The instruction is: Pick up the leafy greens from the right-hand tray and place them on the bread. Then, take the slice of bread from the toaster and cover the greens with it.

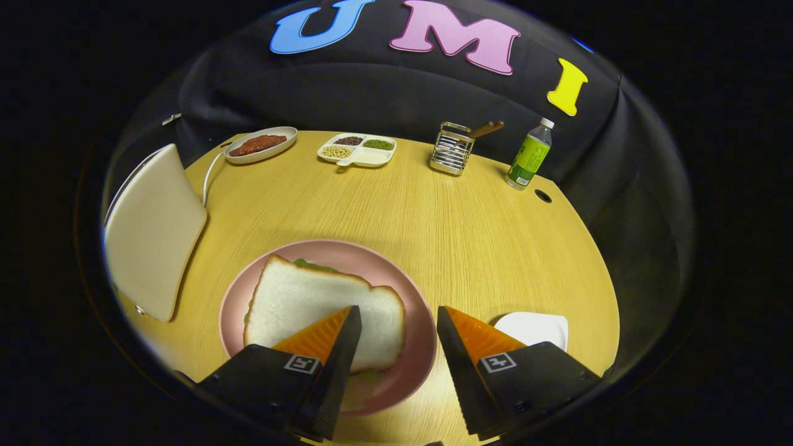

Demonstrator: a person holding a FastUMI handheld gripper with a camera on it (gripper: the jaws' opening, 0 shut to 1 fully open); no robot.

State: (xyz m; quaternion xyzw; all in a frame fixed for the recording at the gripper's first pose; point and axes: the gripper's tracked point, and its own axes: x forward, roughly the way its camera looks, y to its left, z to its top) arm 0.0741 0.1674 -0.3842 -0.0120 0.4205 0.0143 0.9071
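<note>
A white bread slice (310, 303) lies on a pink plate (409, 310), just ahead of and partly under my left finger. Green leaf edges (313, 265) peek out from beneath the slice at its far side and near edge. My gripper (396, 322) hovers above the plate's near right part, open, with nothing between its fingers. A white toaster (152, 232) stands left of the plate. A white tray (536, 327) sits right of the plate, partly behind my right finger.
At the table's far side are a plate of red meat (260, 144), a divided dish of beans (357, 149), a wire holder with a wooden-handled utensil (453, 148) and a green-labelled bottle (530, 155). A cable (209, 176) runs from the toaster.
</note>
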